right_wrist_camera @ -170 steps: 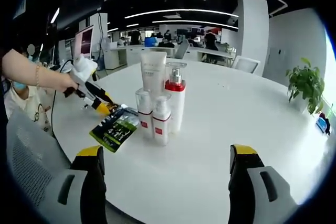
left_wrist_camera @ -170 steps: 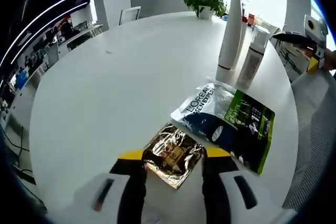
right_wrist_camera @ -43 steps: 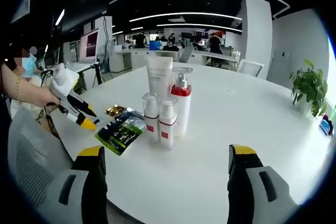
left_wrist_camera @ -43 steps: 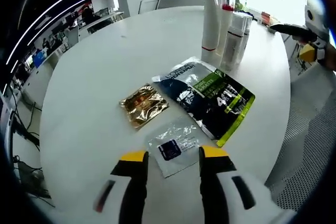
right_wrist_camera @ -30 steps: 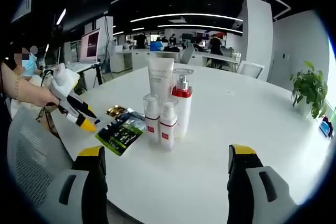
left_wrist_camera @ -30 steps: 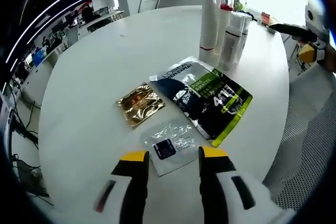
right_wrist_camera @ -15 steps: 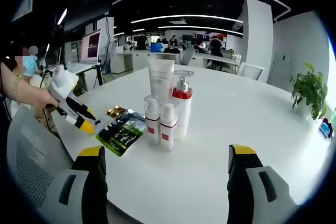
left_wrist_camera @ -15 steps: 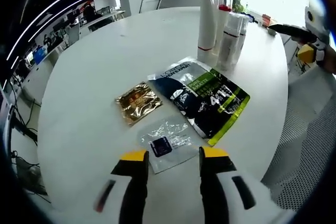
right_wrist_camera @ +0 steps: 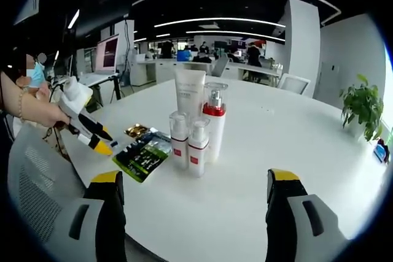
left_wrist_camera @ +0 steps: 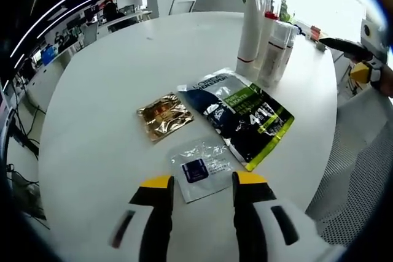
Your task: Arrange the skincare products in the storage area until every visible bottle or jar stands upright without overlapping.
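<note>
White round surface (left_wrist_camera: 92, 102), office behind. I see my left gripper (left_wrist_camera: 199, 183) wide apart, empty, over the clear sachet (left_wrist_camera: 200, 169); my right gripper (right_wrist_camera: 193, 182) gapes empty. Upright bottles (right_wrist_camera: 196, 128) cluster touching: a careless sweep could topple them.

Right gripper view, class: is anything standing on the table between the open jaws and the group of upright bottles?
Nothing visible does. Bare white table lies between the right gripper and the bottles. The green-and-black sachet lies off to one side of them, out of that path.
</note>
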Demonstrator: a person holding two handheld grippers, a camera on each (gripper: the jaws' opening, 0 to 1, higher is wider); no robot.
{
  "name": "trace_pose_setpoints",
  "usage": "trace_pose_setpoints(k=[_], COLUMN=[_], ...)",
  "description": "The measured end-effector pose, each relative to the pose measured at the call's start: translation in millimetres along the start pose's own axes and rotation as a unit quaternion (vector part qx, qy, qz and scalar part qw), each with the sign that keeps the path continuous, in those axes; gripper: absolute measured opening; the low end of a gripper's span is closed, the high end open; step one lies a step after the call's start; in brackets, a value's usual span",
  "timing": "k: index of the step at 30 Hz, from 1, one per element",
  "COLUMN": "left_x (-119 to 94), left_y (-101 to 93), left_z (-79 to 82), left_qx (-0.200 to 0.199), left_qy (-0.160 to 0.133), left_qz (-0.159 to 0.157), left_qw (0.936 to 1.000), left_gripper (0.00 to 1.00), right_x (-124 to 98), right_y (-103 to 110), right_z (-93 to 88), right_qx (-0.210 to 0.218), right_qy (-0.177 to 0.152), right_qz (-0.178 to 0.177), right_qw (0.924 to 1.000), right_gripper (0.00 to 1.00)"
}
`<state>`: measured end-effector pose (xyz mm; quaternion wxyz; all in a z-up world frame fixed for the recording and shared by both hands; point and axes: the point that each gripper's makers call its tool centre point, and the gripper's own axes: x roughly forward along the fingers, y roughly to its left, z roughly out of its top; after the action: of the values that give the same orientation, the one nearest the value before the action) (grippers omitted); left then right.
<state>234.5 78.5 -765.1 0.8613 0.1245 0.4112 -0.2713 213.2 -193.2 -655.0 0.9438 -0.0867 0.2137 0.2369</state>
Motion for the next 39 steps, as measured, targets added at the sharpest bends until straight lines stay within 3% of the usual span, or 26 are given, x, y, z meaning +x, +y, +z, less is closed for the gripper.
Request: trace_pose_setpoints(k=[6, 10, 12, 16, 25, 28, 30, 36, 39], left_x=[-4, -3, 2, 9, 10, 10, 11, 11, 13], left_y=[0.5, -8.7, -14.2, -2.0, -5.3, -4.4, 0.6, 16.1, 13.9], left_z=[0.9, 19.5, 19.5, 16.3, 6.1, 7.8, 8.8, 13.0, 14.7], left_qx=[-0.001, 0.078, 0.099, 0.116, 0.121, 0.12, 0.116, 0.051, 0.038], left_qy=[0.001, -0.04, -0.032, -0.007, 0.02, 0.013, 0.012, 0.014, 0.012], left_qz=[0.013, -0.022, -0.051, -0.042, -0.064, -0.065, -0.057, -0.004, 0.004], left_qw=[0.9999, 0.9959, 0.9933, 0.9923, 0.9903, 0.9905, 0.9915, 0.9986, 0.9992], left_gripper=[0.38, 0.39, 0.4, 0.37, 0.38, 0.38, 0.38, 0.38, 0.38], right_x=[0, 0, 0, -1, 0, 0, 0, 0, 0], right_y=[0, 1, 1, 1, 0, 0, 0, -1, -1], right_z=[0.3, 0.2, 0.8, 0.8, 1.1, 0.6, 0.2, -0.8, -0.3], right_qx=[-0.001, -0.001, -0.003, -0.003, -0.001, -0.001, -0.002, -0.001, -0.001], right_qy=[0.0, -0.001, -0.001, 0.0, 0.0, 0.002, 0.001, 0.003, 0.003], right_qz=[0.001, 0.001, 0.002, 0.001, -0.001, -0.001, 0.0, -0.002, -0.002], right_qw=[1.0, 1.0, 1.0, 1.0, 1.0, 1.0, 1.0, 1.0, 1.0], right_gripper=[0.96, 0.96, 0.96, 0.96, 0.96, 0.96, 0.96, 0.96, 0.96])
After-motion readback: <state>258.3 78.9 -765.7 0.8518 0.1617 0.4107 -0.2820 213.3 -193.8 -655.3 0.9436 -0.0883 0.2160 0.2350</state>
